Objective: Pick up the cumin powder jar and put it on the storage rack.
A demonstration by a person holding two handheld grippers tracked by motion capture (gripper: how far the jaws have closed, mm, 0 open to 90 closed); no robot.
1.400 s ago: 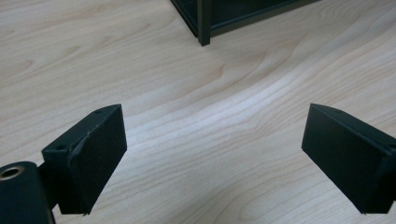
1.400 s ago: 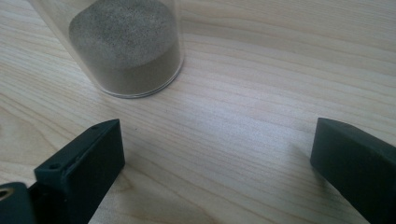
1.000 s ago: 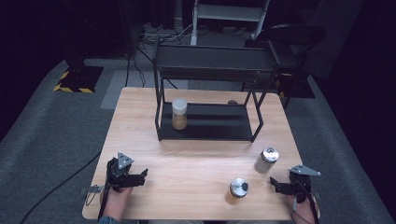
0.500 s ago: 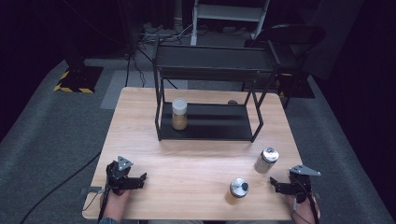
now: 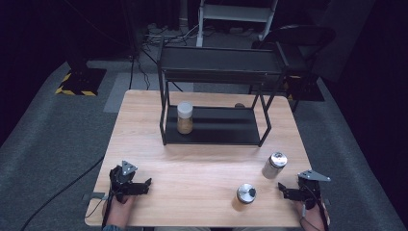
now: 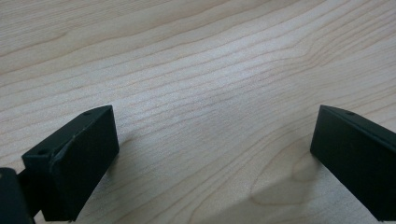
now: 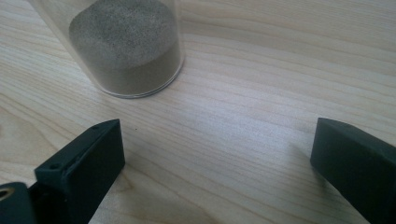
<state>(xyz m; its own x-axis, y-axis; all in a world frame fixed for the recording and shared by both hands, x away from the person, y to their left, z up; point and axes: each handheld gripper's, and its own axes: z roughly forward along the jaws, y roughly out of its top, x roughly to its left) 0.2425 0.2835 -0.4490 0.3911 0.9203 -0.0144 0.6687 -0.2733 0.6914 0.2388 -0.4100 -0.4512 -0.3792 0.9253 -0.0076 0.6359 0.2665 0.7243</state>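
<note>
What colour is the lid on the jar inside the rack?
White, seen best in the high view: jar.

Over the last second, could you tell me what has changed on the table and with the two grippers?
The left gripper has just been opening its jaws, with nothing between them, just bare table. The right gripper stayed put, open, beside the two jars on the table. The jar on the rack's lower shelf has not moved either.
</note>
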